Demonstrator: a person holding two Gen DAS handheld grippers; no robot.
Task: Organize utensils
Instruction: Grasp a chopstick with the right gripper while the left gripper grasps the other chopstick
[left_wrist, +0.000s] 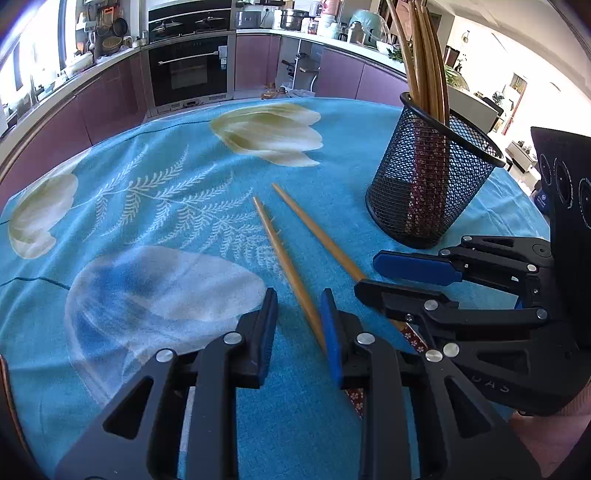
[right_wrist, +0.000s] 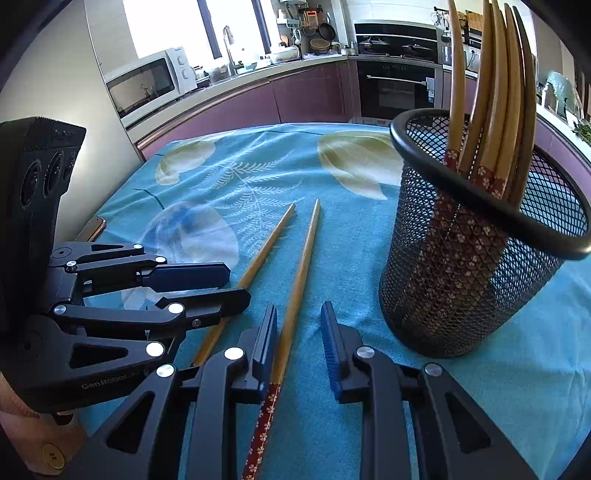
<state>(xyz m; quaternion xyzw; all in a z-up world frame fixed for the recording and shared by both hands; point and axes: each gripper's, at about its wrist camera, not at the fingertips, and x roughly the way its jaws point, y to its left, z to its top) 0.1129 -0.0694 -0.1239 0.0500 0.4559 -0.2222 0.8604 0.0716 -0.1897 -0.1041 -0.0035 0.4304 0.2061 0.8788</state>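
Two wooden chopsticks with red flowered ends lie side by side on the blue tablecloth. My left gripper (left_wrist: 299, 295) is open low over the left chopstick (left_wrist: 286, 264), which runs between its fingers. My right gripper (right_wrist: 298, 314) is open low over the right chopstick (right_wrist: 301, 280), which lies between its fingers; that gripper also shows in the left wrist view (left_wrist: 373, 271) around the right chopstick (left_wrist: 314, 230). The left gripper shows in the right wrist view (right_wrist: 238, 280) over the left chopstick (right_wrist: 258, 260). A black mesh holder (left_wrist: 432, 184) with several chopsticks stands to the right, also in the right wrist view (right_wrist: 472, 266).
The table carries a blue cloth with flower print (left_wrist: 166, 229). Kitchen counters, an oven (left_wrist: 190, 70) and a microwave (right_wrist: 147, 81) stand beyond the far table edge. A phone-like object (right_wrist: 92, 229) lies at the table's left edge.
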